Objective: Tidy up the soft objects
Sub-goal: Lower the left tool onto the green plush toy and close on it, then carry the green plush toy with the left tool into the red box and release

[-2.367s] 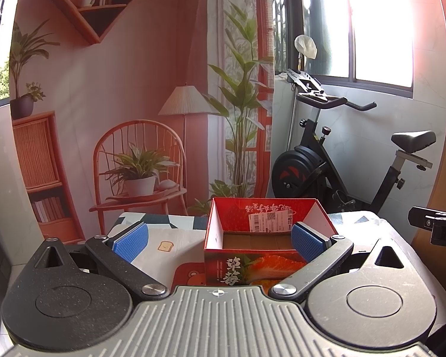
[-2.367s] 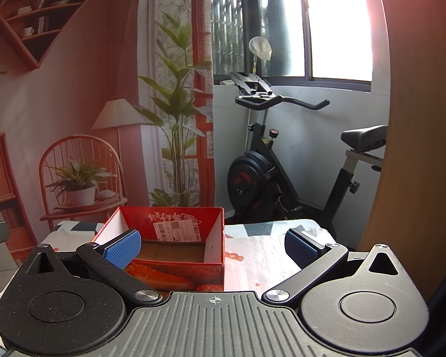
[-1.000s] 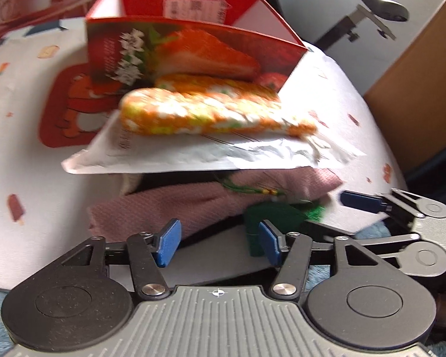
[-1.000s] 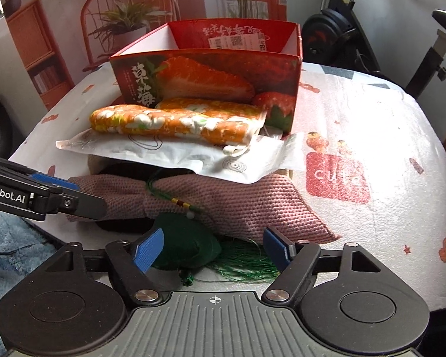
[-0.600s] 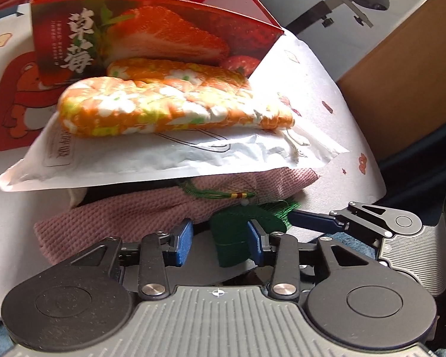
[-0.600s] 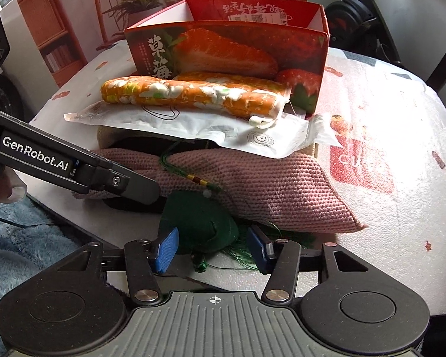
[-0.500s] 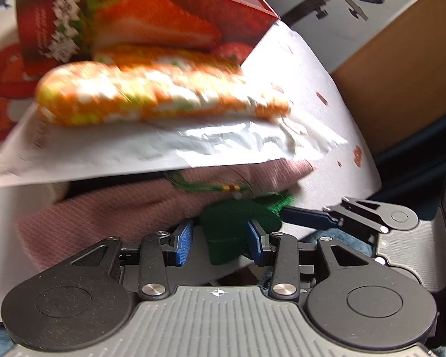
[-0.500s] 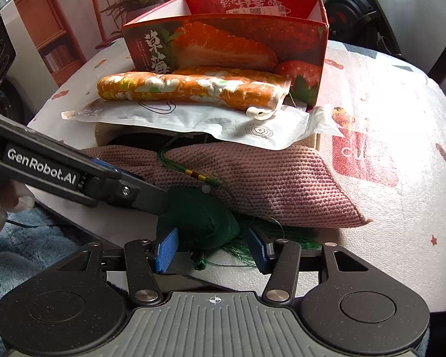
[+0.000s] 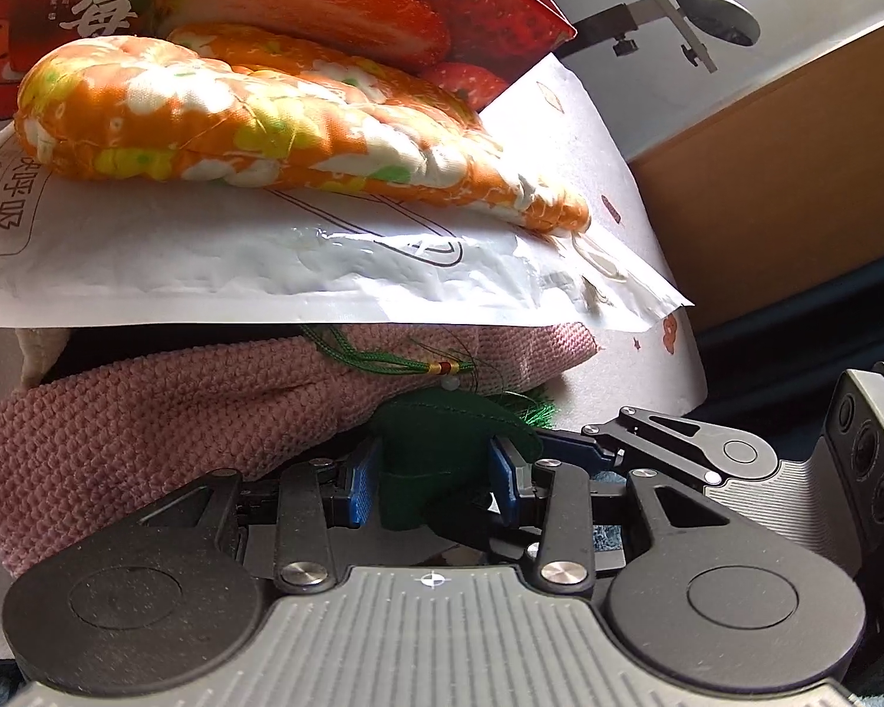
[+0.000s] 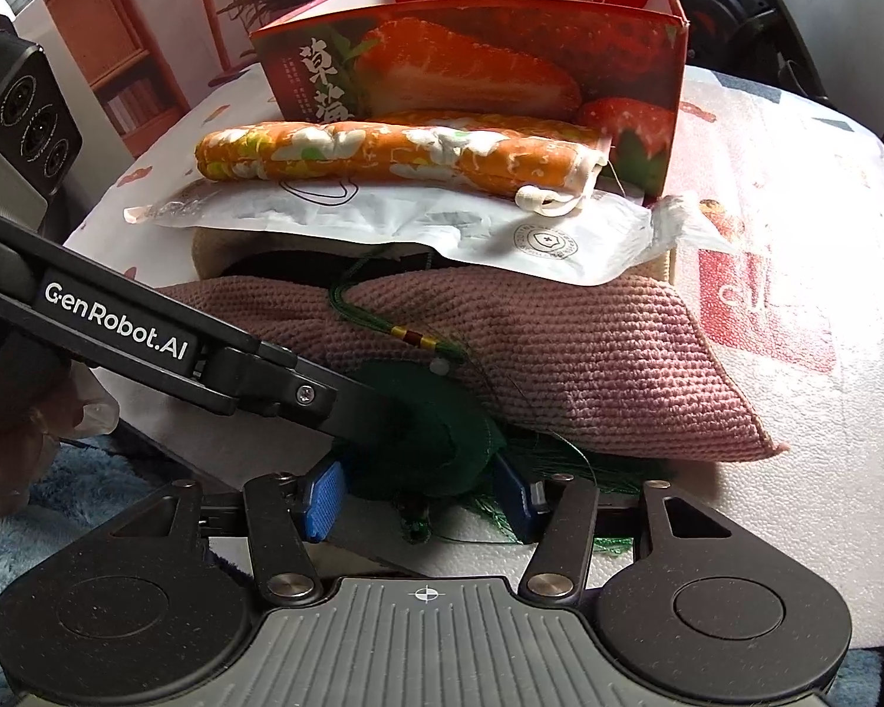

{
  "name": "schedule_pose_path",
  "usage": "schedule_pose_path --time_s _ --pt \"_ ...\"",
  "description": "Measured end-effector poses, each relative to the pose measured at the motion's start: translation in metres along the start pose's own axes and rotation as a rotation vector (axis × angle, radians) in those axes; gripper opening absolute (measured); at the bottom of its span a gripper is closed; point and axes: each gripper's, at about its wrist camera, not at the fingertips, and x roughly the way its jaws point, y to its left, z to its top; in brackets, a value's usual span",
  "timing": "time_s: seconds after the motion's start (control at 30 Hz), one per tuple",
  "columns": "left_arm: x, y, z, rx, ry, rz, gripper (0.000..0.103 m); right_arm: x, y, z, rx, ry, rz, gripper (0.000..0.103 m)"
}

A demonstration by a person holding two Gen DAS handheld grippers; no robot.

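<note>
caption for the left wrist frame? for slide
Left gripper closed on the green sachet at the table edge, below the pink knitted cloth, white pouch and orange floral pouch.

The left claw (image 9: pixel 433 480) seems clamped on the green pouch (image 9: pixel 442 442), just below the pink knit cloth (image 9: pixel 147 412).

The left tool (image 9: pixel 433 480) sits low at the near edge, its blue pads (image 9: pixel 360 482) pressed against a green pouch (image 9: pixel 442 442). The right tool (image 10: pixel 418 495) reaches in from the right, its pads flanking the same pouch, seemingly touching it.
</note>
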Motion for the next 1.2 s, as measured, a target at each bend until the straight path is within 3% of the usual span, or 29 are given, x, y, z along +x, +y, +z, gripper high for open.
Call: schedule_pose_path --time_s 0.23,0.67,0.9,1.2 --pt "-0.019 -0.021 0.002 0.097 -0.041 0.013 0.041 -0.014 0.008 0.004 -0.040 -0.049 -0.012 0.049" --pt "-0.100 -0.078 0.015 0.275 -0.256 -0.028 0.042 -0.087 0.026 0.032 -0.146 -0.265 -0.027 0.049" --pt "-0.139 -0.100 0.024 0.338 -0.392 -0.020 0.046 -0.121 0.032 0.064 -0.192 -0.382 -0.028 0.049" --pt "-0.167 -0.117 0.076 0.392 -0.510 0.026 0.049 -0.140 0.032 0.134 -0.316 -0.511 -0.102 0.049"
